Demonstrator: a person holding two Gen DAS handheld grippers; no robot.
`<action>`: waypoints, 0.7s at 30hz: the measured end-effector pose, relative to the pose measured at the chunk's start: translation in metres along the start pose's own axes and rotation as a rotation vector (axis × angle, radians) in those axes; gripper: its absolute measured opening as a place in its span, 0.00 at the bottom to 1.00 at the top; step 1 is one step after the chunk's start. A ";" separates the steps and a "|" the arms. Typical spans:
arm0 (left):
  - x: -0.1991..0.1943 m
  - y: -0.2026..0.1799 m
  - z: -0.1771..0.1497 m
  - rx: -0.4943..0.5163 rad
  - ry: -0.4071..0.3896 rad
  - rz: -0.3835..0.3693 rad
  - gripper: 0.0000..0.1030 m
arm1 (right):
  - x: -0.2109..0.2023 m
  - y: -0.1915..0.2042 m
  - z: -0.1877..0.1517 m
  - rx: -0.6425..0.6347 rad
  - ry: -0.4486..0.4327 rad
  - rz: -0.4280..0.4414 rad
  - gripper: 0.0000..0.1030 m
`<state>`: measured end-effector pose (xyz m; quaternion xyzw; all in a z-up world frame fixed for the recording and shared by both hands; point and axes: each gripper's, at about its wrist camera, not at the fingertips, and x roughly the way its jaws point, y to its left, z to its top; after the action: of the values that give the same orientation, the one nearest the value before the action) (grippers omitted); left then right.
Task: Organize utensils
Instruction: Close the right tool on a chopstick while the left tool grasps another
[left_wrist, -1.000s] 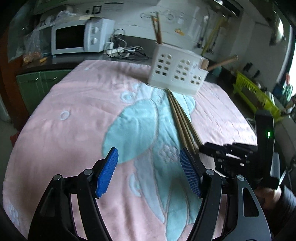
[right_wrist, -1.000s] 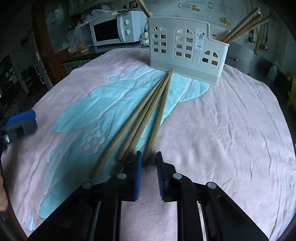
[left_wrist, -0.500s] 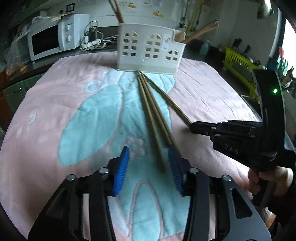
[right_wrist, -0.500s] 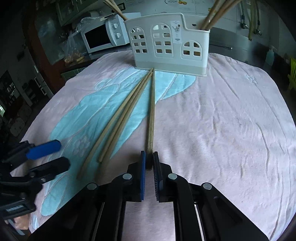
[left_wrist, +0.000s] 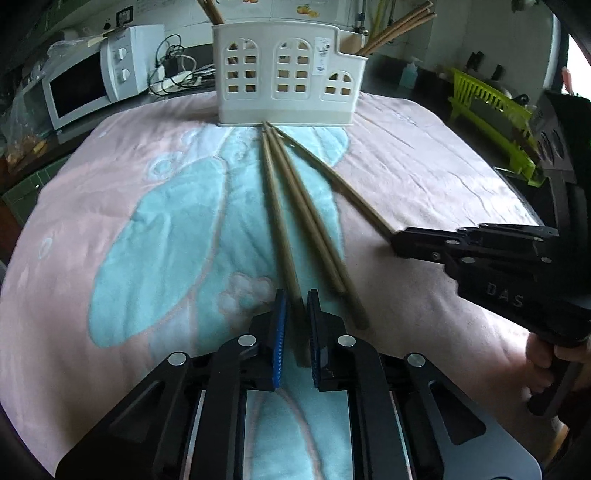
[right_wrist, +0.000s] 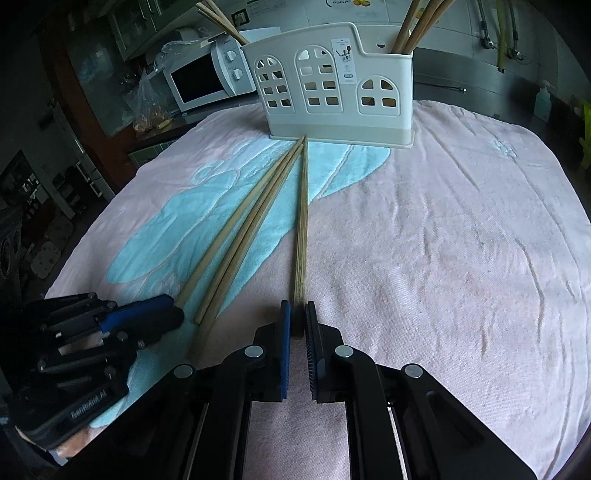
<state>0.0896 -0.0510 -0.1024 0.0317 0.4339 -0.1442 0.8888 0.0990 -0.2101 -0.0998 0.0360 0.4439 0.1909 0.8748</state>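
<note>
Since half a second ago the left gripper (left_wrist: 294, 325) has narrowed from half-open to clamped on the near end of the leftmost chopstick (left_wrist: 277, 214), which lies on the pink towel (left_wrist: 110, 229) pointing at the white utensil caddy (left_wrist: 288, 74). Right view: the right gripper (right_wrist: 297, 325) is clenched on its own chopstick (right_wrist: 301, 221) at the butt end — light, stiff, smooth wood, so an end grip may swing or slip.

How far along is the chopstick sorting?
Done: several chopsticks already stand in the white holder. In hand: the left claw is shut on the leftmost chopstick, the right claw on the rightmost chopstick. Left: two middle chopsticks lie loose on the blanket.
</note>
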 end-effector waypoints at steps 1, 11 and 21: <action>-0.001 0.005 0.001 -0.004 -0.004 0.007 0.10 | 0.000 0.000 0.000 -0.001 -0.001 -0.001 0.07; -0.010 0.029 0.009 -0.071 -0.041 -0.042 0.10 | 0.000 0.002 0.002 -0.003 -0.007 -0.011 0.07; 0.003 0.030 0.011 -0.100 -0.026 -0.009 0.13 | 0.001 0.004 0.004 -0.014 -0.009 -0.019 0.09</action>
<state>0.1085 -0.0250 -0.0997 -0.0165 0.4292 -0.1270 0.8941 0.1018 -0.2051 -0.0973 0.0265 0.4389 0.1855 0.8788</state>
